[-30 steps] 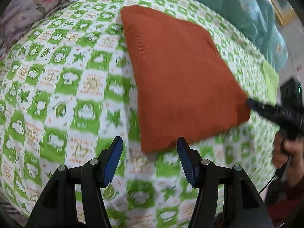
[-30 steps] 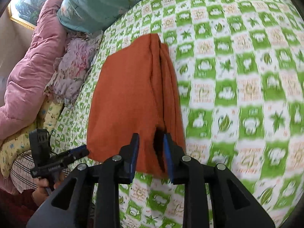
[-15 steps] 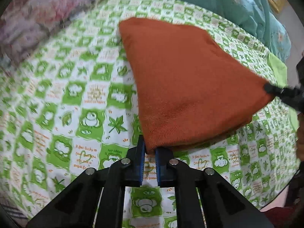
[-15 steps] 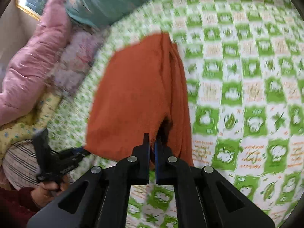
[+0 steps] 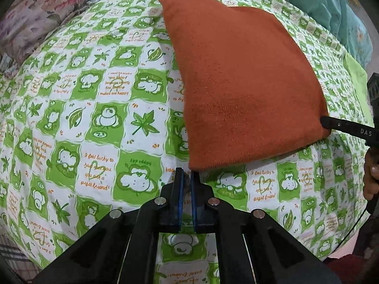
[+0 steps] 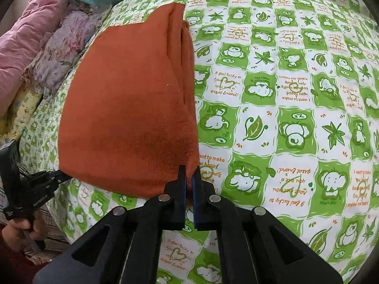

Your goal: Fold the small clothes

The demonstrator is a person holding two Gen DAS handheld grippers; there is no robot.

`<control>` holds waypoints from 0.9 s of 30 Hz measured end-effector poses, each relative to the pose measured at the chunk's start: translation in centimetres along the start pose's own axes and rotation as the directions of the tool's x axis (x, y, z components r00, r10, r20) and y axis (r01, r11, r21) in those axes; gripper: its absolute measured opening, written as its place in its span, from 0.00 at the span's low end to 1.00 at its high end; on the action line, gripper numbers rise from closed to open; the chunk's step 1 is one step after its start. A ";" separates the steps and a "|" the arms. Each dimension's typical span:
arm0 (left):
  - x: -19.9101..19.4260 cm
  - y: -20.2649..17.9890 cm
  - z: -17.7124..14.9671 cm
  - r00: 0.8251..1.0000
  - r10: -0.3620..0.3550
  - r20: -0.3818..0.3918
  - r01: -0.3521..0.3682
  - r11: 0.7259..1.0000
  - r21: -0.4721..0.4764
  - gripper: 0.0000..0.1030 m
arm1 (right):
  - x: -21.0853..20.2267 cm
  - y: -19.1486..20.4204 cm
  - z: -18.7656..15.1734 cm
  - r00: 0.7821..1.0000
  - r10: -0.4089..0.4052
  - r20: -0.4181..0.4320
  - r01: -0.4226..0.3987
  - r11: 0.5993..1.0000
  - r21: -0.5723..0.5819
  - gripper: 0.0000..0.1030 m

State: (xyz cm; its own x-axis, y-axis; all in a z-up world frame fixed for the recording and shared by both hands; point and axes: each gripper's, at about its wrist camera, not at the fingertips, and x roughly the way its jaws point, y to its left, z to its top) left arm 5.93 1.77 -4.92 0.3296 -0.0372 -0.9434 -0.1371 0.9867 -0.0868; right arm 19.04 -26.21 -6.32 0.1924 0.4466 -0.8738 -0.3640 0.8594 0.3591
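Observation:
A folded rust-orange knit cloth (image 5: 236, 82) lies on the green-and-white patterned bedsheet (image 5: 106, 118). My left gripper (image 5: 186, 172) is shut, and the cloth's near left corner is pinched at its very tips. From the right wrist, the same cloth (image 6: 125, 106) shows its layered edge along the right side. My right gripper (image 6: 188, 172) holds the near right corner between its blue pads, and its jaws are opening slightly. Each gripper shows in the other's view: the left gripper (image 6: 62, 175) at one corner, the right gripper (image 5: 323, 120) at the other.
A teal quilt (image 5: 343, 11) lies beyond the cloth. Floral purple fabric (image 6: 64, 47) and a pink quilt (image 6: 23, 35) are bunched at the bed's far side. A light green cloth (image 5: 355, 71) sits by the edge. A hand (image 6: 16, 234) grips the left handle.
Both grippers stood open at the cloth's near corners a second ago. Both have since closed on those corners and sunk a little toward the sheet.

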 end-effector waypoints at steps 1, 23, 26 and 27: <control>-0.5 0.5 -0.5 1.000 -0.013 -0.008 0.013 1.000 0.000 0.04 | -0.2 -0.3 0.0 1.000 0.001 -0.001 -0.001 1.000 0.010 0.11; -1.4 3.5 12.1 0.979 -0.165 0.123 0.178 0.978 -0.108 0.57 | 0.1 3.0 10.7 0.985 0.085 0.149 -0.095 0.994 0.059 0.32; 0.9 5.2 14.1 0.969 -0.234 0.082 0.246 0.949 -0.195 0.72 | 1.5 2.6 11.4 0.986 0.106 0.131 -0.117 0.990 0.078 0.32; 1.7 5.7 14.6 0.968 -0.239 0.076 0.250 0.943 -0.221 0.72 | 1.9 2.5 11.5 0.986 0.103 0.128 -0.114 0.990 0.084 0.32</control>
State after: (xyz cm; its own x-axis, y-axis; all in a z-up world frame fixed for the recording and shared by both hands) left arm 19.34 9.61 -2.32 0.4228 -0.2600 -0.8681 -0.2533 0.8859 -0.3887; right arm 28.94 -20.36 -3.37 0.2688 0.5605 -0.7833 -0.3057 0.8208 0.4825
